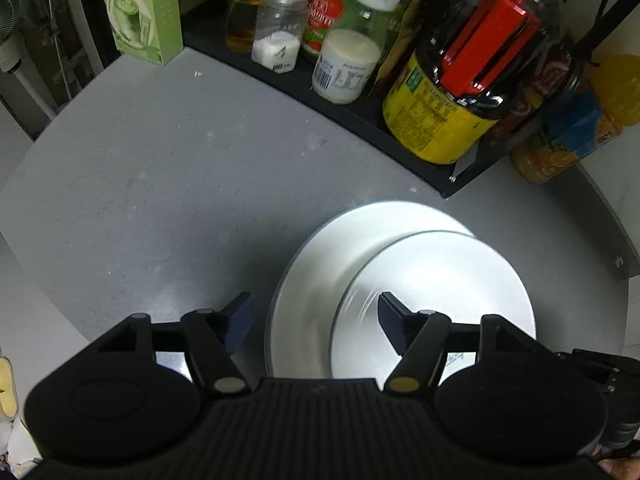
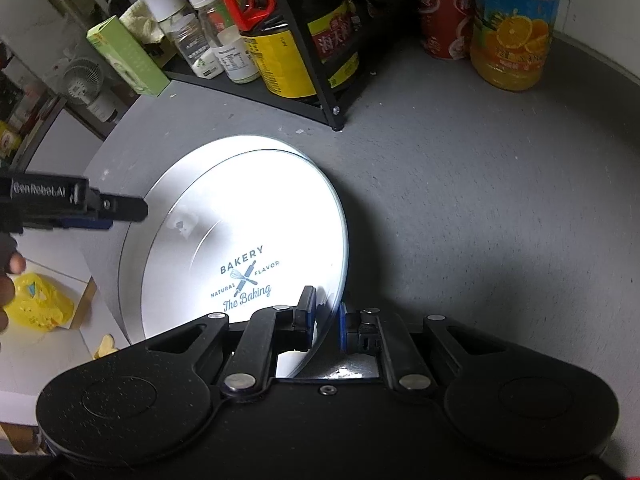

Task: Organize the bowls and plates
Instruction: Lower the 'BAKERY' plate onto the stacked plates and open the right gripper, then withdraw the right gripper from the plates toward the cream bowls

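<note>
Two white plates overlap on the grey counter. The lower plate (image 1: 316,264) (image 2: 130,252) lies flat. Above it, the upper plate (image 1: 436,280) (image 2: 240,232), printed "BAKERY", sits shifted to one side and looks slightly tilted. My right gripper (image 2: 326,312) is shut on this plate's near rim, which passes between its blue pads. My left gripper (image 1: 316,316) is open with nothing between its fingers and hovers over the near left part of the plates. In the right wrist view the left gripper (image 2: 128,214) reaches in from the left above the lower plate's edge.
A black rack (image 1: 360,120) (image 2: 320,96) with bottles and jars stands right behind the plates. A green carton (image 1: 144,12) is at the back left. An orange juice bottle (image 2: 512,28) and a red can (image 2: 444,12) stand at the back right. A hand (image 2: 8,276) shows at the left.
</note>
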{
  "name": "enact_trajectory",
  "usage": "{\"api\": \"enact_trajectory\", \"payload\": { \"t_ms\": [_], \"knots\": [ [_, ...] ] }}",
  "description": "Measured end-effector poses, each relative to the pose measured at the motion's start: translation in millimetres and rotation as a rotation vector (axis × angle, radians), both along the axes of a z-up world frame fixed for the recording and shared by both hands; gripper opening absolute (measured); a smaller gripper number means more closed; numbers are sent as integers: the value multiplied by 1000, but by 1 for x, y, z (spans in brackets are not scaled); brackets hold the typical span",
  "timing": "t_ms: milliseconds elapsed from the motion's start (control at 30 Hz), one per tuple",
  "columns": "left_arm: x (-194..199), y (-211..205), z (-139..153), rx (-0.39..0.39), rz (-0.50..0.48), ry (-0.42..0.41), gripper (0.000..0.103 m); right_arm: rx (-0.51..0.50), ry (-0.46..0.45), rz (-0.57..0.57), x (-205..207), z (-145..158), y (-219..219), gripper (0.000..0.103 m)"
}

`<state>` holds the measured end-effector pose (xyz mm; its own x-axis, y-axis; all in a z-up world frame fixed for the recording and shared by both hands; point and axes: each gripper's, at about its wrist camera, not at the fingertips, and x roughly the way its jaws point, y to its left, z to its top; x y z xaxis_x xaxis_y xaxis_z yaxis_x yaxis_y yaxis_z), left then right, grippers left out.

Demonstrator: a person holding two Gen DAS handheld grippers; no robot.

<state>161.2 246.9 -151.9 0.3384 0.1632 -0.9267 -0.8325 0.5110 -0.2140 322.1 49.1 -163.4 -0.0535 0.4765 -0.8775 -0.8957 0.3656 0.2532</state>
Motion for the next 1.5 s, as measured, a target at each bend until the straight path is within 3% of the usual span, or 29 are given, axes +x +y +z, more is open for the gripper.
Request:
{"api": "enact_trajectory", "payload": {
  "t_ms": [133, 300, 400, 833, 1333, 1500],
  "knots": [
    [-1, 3, -17, -34, 14, 12, 67, -18, -4, -1, -2, -1, 3, 13],
    [-6, 8, -37, -51, 30, 43, 68, -40, -19, -24, -1, -4, 6, 26],
    [-10, 13, -42, -78, 41, 7, 68, -55, -16, -48, 1, -8, 8, 36],
    [-18, 33, -43, -69, -18, 8, 82, -79, -11, -95, -6, -17, 21, 37],
    [-9, 32, -43, -14, -72, 61, 81, -73, 29, -199, -9, -17, 14, 41],
    [-1, 27, -29, -7, -113, 42, 81, -23, 40, -243, -12, -4, 4, 50]
  ]
}}
